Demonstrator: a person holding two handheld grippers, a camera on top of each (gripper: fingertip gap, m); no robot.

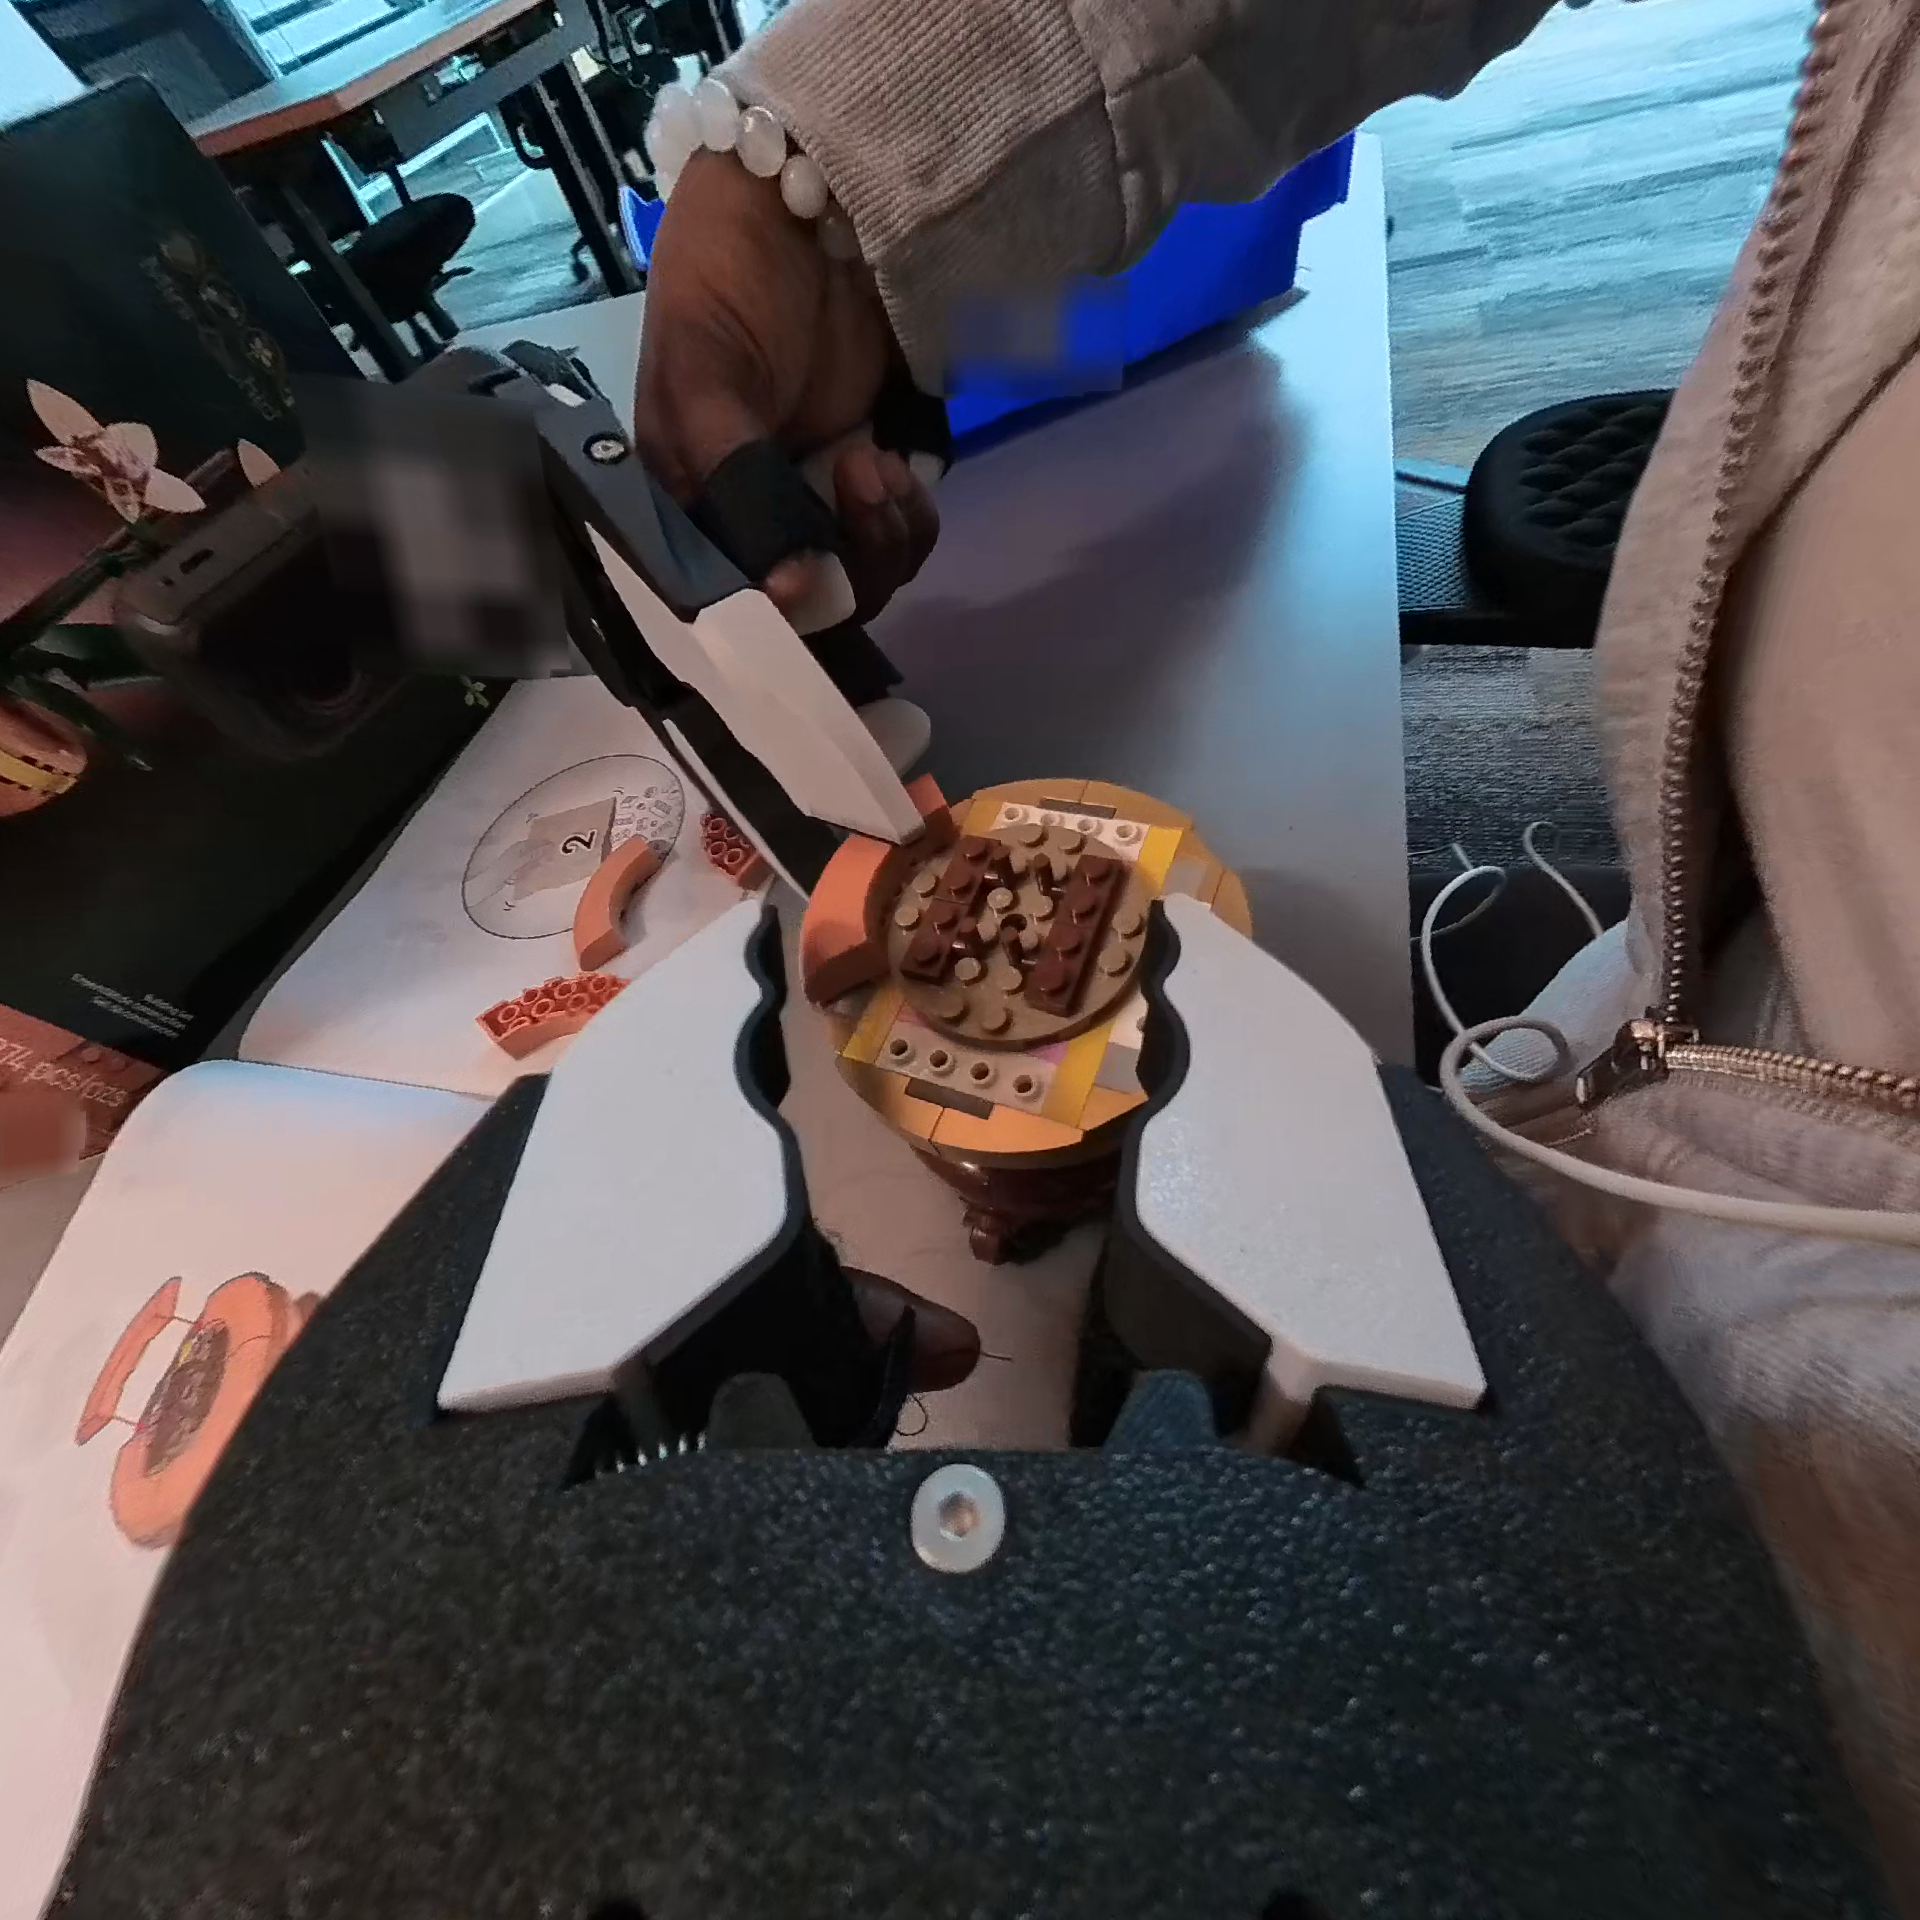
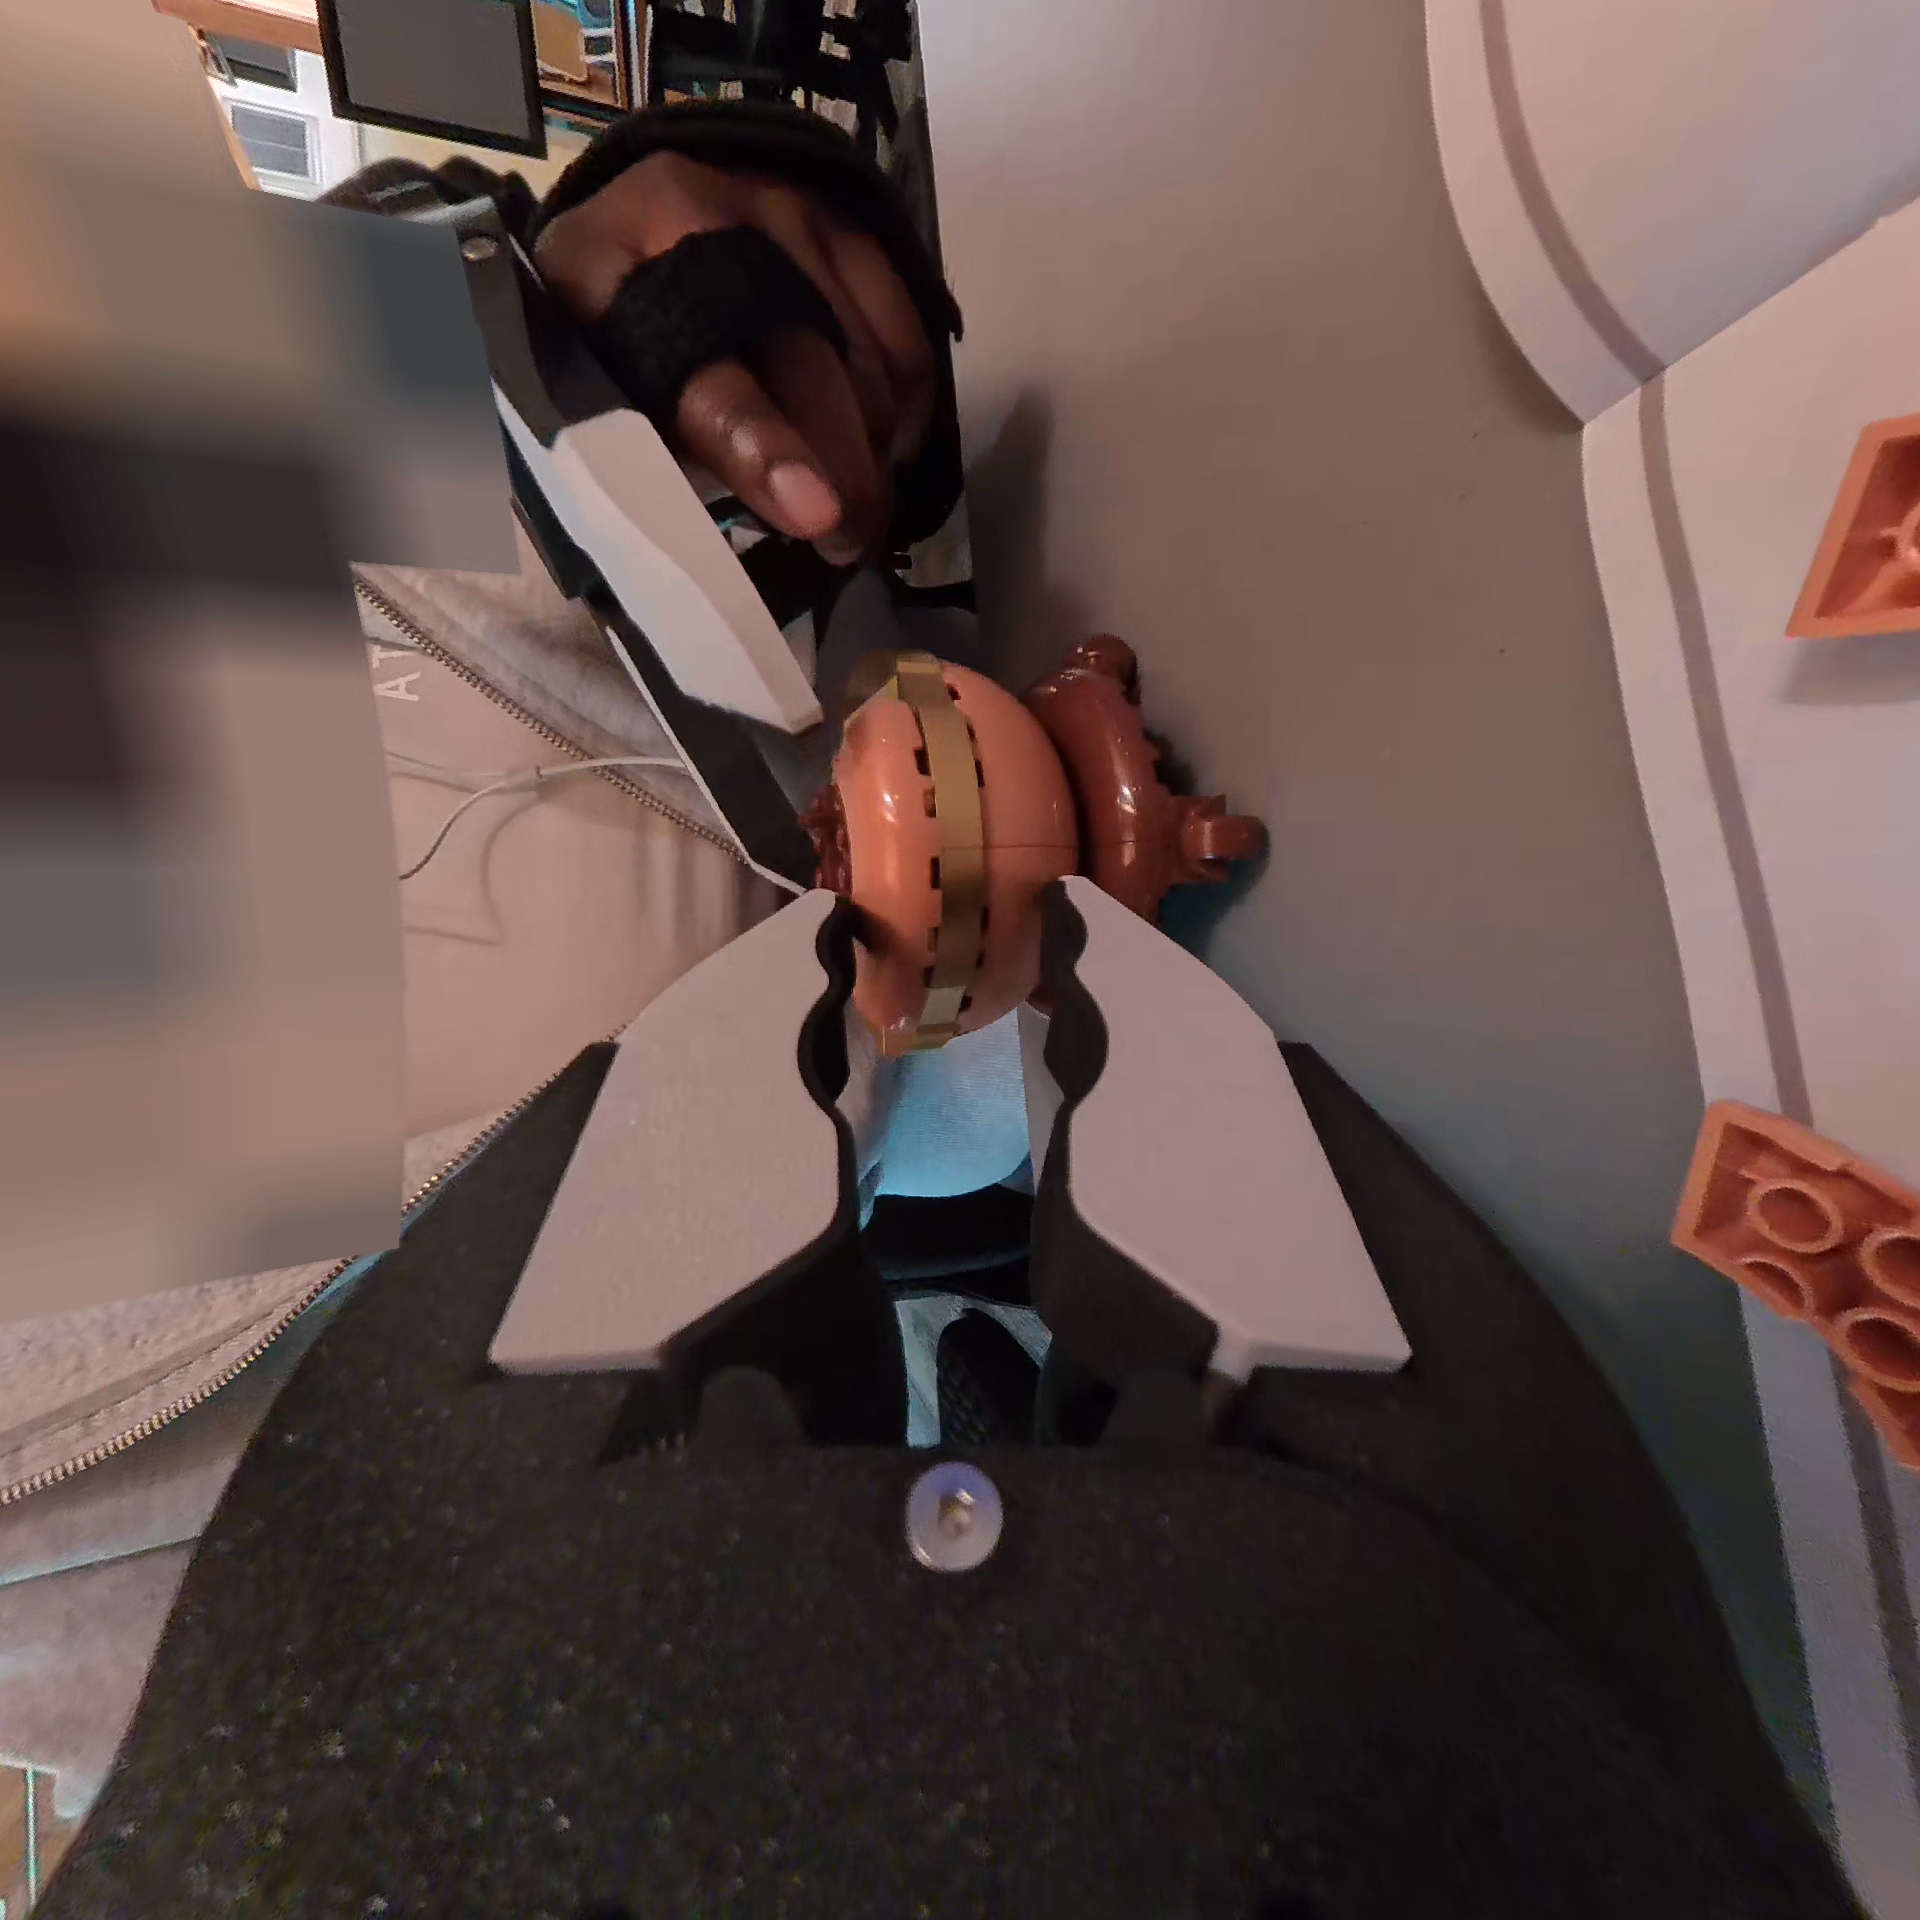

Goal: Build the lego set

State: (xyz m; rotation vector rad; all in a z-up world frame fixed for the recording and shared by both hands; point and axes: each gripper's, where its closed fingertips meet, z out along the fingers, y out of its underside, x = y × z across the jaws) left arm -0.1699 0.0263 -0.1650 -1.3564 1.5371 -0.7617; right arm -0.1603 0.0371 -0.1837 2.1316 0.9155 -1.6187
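The left gripper is clamping the round tan-and-brown brick pot on the white table. The right gripper is gripping a curved terracotta rim brick, seating it; similar curved terracotta pieces are lying loose, so most of the rim is probably waiting.

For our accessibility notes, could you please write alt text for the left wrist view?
The left gripper clasps a round tan Lego pot by its sides, while the right gripper presses a curved terracotta piece onto its rim. Loose terracotta bricks lie on an instruction sheet nearby.
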